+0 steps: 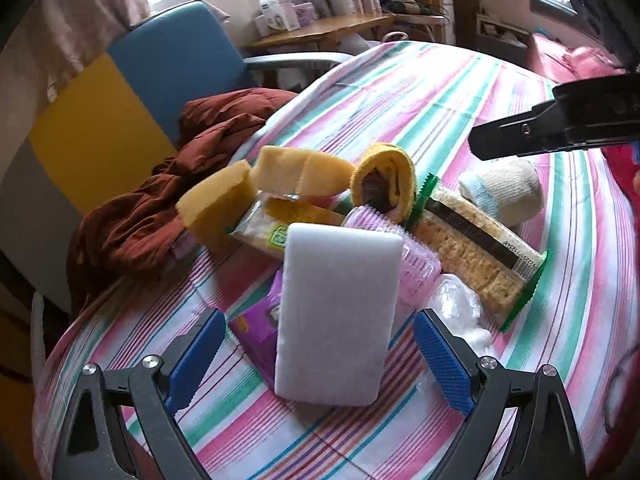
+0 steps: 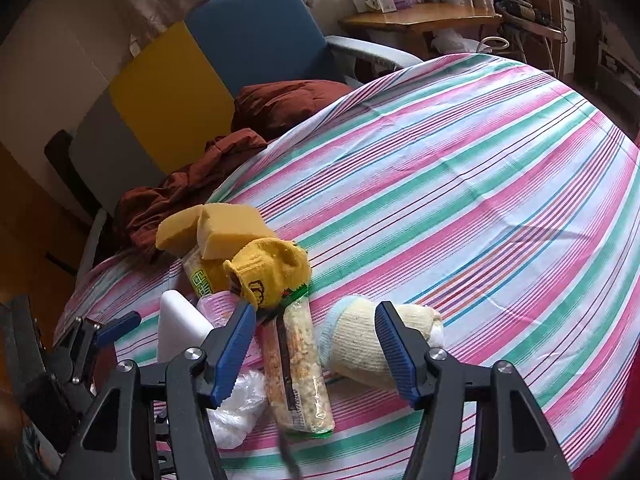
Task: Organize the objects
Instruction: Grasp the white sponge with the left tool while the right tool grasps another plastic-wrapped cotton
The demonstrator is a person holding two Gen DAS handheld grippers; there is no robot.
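A pile of household items lies on a worktop (image 1: 460,92) covered with a striped pink, green and white cloth. The left hand-held gripper (image 1: 320,354) stands open, its 2 blue pads on either side of a white sponge block (image 1: 338,314) without touching it; the block leans tilted over a purple packet (image 1: 258,326) and a pink ribbed roller (image 1: 408,256). Beyond it lie 2 yellow sponges (image 1: 224,204), a snack packet with green lettering (image 1: 264,230), a rolled yellow sock (image 1: 386,178) and a long packet of crackers with green ends (image 1: 476,248). A crumpled clear plastic bag (image 1: 456,304) lies just right of the white block. The right hand-held gripper (image 2: 318,350) is also open, above the crackers and a rolled cream sock with a pale blue cuff (image 2: 356,342); its right pad overlaps the sock, contact uncertain. A rust-brown cloth (image 1: 156,208) is heaped at the worktop's far left edge, before a blue and yellow chair (image 1: 168,64).
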